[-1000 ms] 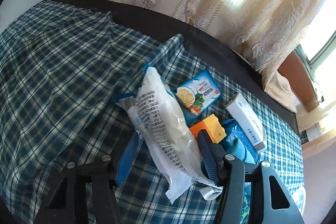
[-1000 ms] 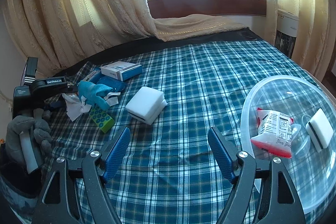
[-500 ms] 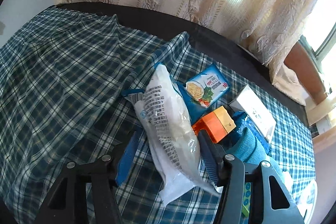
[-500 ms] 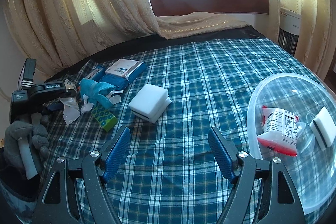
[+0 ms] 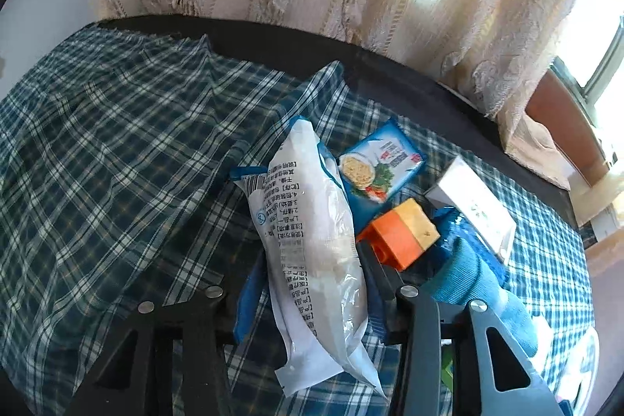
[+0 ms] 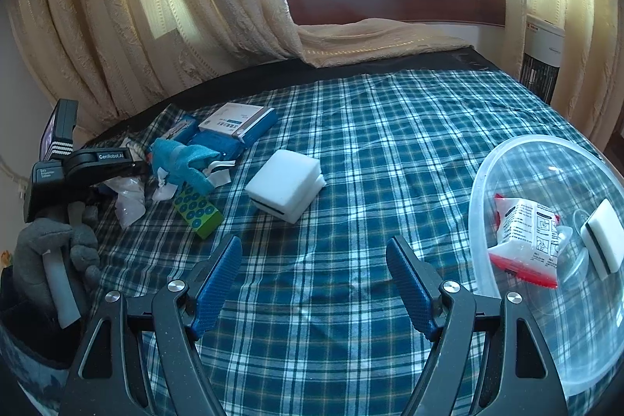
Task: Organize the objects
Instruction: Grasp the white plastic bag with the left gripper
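Note:
My left gripper (image 5: pixel 312 279) is shut on a white plastic food packet (image 5: pixel 312 232) with printed text, held above the plaid bedspread. Behind it lie a blue noodle packet (image 5: pixel 380 166), an orange and yellow block (image 5: pixel 401 236), a white box (image 5: pixel 472 205) and a teal cloth (image 5: pixel 475 279). My right gripper (image 6: pixel 314 283) is open and empty over the bedspread. A white sponge block (image 6: pixel 286 184) lies ahead of it. A clear round container (image 6: pixel 483 190) at the right holds a red and white packet (image 6: pixel 522 240) and a small white sponge (image 6: pixel 602 238).
In the right wrist view the left gripper (image 6: pixel 89 166) and gloved hand are at the far left beside a pile: teal cloth (image 6: pixel 179 162), green dotted block (image 6: pixel 197 211), blue and white box (image 6: pixel 238 121). Curtains and a window sill stand behind the bed.
My left gripper has lifted and pulled back with the white packet, so the pile behind it shows more. The right gripper has drifted slightly and stays open.

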### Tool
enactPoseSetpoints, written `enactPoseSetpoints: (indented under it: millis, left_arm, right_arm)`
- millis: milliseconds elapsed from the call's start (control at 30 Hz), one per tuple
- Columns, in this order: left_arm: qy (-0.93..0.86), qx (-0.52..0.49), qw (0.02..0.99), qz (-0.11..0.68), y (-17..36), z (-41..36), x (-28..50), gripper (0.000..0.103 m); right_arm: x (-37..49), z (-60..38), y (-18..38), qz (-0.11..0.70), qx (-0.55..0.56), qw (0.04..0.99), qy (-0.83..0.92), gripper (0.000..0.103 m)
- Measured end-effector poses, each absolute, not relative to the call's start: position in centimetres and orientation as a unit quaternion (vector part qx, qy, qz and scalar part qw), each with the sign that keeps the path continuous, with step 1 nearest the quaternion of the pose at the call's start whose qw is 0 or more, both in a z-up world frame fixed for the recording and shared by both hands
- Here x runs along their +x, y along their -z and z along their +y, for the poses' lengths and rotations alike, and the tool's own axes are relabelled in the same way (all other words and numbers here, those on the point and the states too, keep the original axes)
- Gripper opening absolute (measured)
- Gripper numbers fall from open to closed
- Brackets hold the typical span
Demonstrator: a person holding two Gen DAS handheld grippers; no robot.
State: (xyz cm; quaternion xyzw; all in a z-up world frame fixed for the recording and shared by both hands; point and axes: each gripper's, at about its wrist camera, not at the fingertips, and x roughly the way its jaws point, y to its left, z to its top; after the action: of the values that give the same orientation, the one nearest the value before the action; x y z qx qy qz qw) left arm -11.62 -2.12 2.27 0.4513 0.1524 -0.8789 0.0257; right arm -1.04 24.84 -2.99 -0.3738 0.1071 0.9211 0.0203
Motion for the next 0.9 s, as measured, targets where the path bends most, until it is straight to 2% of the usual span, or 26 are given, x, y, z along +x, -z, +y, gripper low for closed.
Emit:
enactPoseSetpoints:
  millis: [433,900]
  left_arm:
    - [0.903,0.413,-0.002,0.121,-5.7,-1.2,-6.5,0.048]
    - [0.917,0.388,-0.015,0.09,-5.7,-0.8,-3.4,0.048]
  right_arm:
    - [-1.6,22.9,2.8,0.109,-0.387,-0.006,-0.916,0.078]
    - [-6.5,18.3,1.3,0.043,-0.38,-0.053,-0.923,0.078]
